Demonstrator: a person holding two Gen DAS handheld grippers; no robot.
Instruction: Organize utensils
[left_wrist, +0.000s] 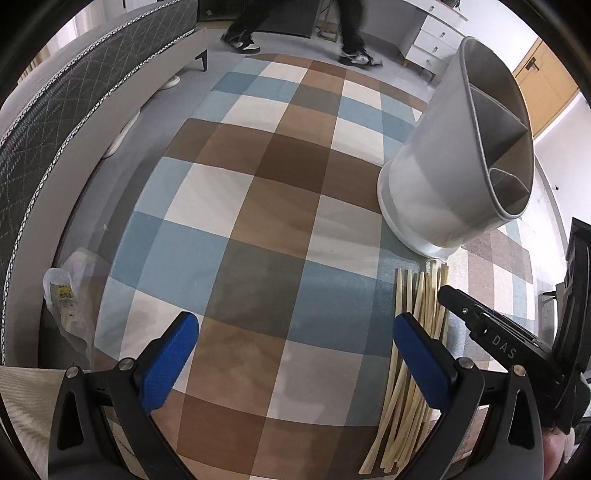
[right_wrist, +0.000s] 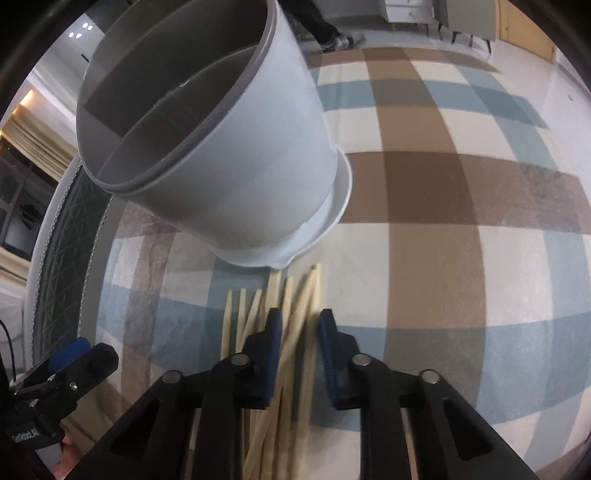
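Observation:
A grey utensil holder (left_wrist: 461, 155) with inner dividers stands on the checked rug; it also shows in the right wrist view (right_wrist: 229, 140). A bundle of pale wooden chopsticks (left_wrist: 413, 350) lies on the rug in front of it. My left gripper (left_wrist: 295, 354) is open and empty, to the left of the chopsticks. My right gripper (right_wrist: 299, 350) is low over the chopsticks (right_wrist: 291, 332), its jaws partly closed with several sticks between them; the sticks look blurred. Whether it grips them I cannot tell.
A checked rug (left_wrist: 258, 221) covers the floor. A grey sofa edge (left_wrist: 55, 129) runs along the left. A clear plastic bag (left_wrist: 70, 295) lies by the sofa. A person's legs (left_wrist: 295, 29) and a white drawer unit (left_wrist: 436, 37) are far behind.

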